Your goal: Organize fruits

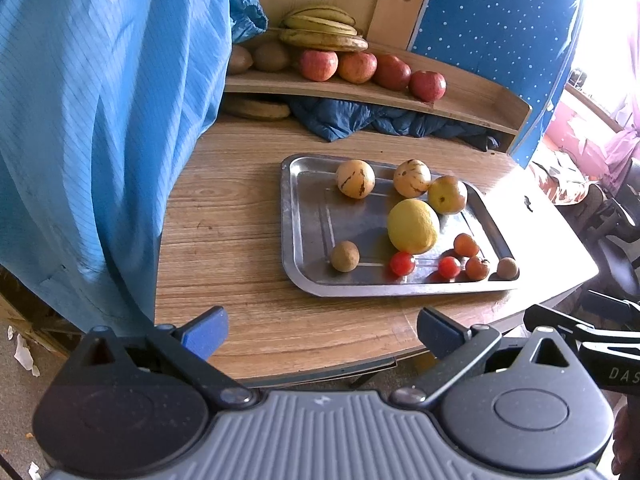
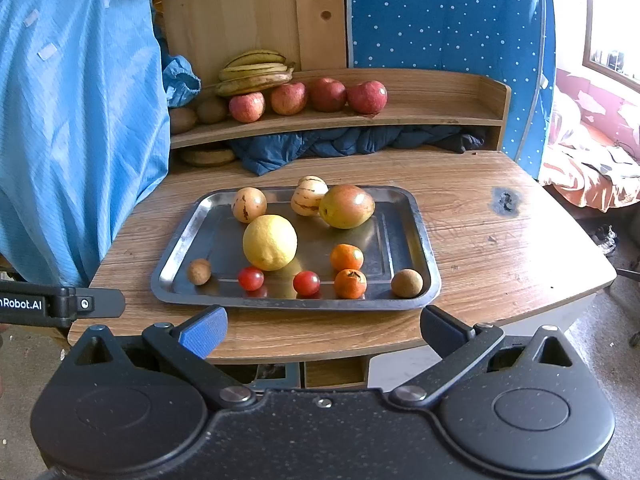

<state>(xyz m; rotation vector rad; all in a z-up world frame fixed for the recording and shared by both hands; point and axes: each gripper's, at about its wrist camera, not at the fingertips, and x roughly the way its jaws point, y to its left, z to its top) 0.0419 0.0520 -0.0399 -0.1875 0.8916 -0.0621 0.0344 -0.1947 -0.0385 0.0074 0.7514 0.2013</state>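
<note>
A steel tray (image 2: 404, 216) (image 1: 304, 216) on the wooden table holds a yellow lemon (image 2: 270, 242) (image 1: 413, 226), two striped pepino melons (image 2: 249, 204) (image 2: 308, 196), a green-red mango (image 2: 347, 206), two small oranges (image 2: 347, 257) (image 2: 350, 283), two cherry tomatoes (image 2: 251, 278) (image 2: 306, 283) and two brown round fruits (image 2: 199, 271) (image 2: 406, 283). My left gripper (image 1: 322, 334) is open and empty, before the table's front edge. My right gripper (image 2: 322, 332) is open and empty, just short of the tray.
A wooden shelf (image 2: 440, 116) at the back carries bananas (image 2: 256, 74), several red apples (image 2: 308, 98) and kiwis (image 2: 212, 110). A dark blue cloth (image 2: 348, 142) is stuffed under it. A light blue garment (image 2: 76, 120) hangs at the left. A bed (image 2: 592, 160) is at the right.
</note>
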